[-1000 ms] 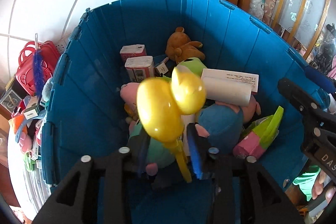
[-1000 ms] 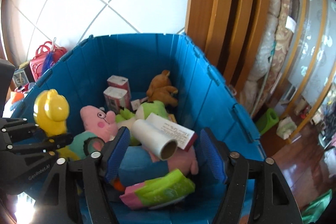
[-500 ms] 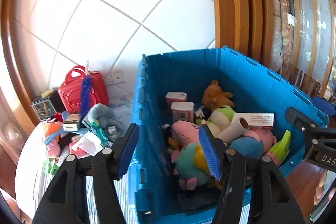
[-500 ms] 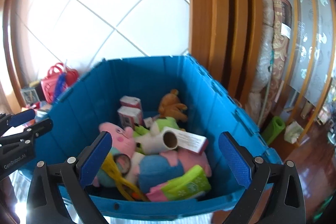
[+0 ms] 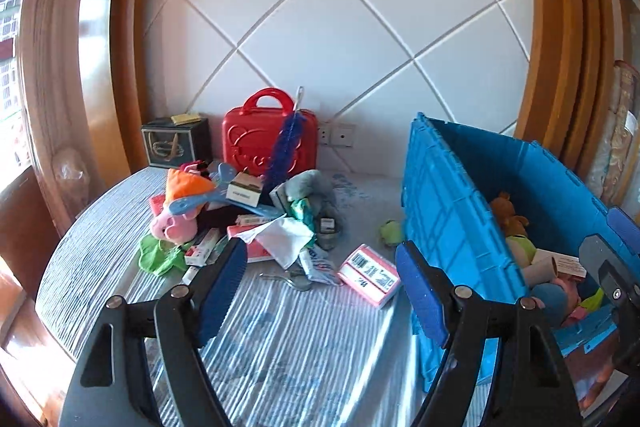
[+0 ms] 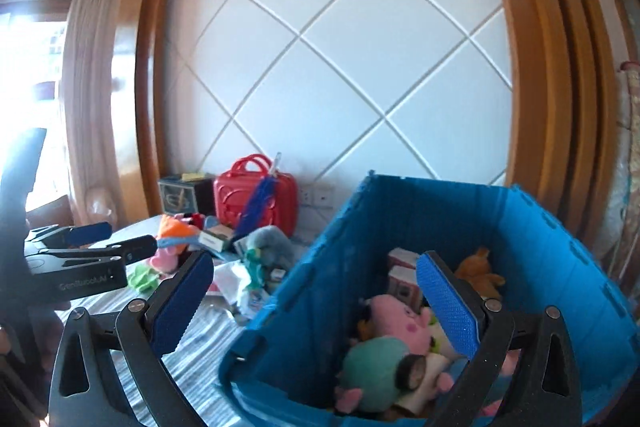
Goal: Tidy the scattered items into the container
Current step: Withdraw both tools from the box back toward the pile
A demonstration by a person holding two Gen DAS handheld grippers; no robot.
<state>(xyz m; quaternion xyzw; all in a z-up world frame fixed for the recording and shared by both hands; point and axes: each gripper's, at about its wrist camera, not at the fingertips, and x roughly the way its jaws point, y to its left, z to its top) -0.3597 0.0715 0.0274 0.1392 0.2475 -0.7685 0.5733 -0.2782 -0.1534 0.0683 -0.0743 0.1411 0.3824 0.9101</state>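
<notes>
The blue crate stands on the striped table. It holds a pink pig plush, a teal plush and a brown bear. Scattered items lie left of it: a pink barcoded box, a white cloth, a pink plush and a green cloth. My left gripper faces this pile from above the table, its jaws opening with nothing between them. My right gripper hovers at the crate's near left corner, wide open and holding nothing.
A red toy case with a blue bottle brush leaning on it and a dark box stand against the tiled wall. A small green ball lies by the crate's wall. Wooden frames flank the wall.
My left gripper let go of the yellow toy into the crate, swung left toward the pile and widened. My right gripper opened wide, pulled back and turned left.
</notes>
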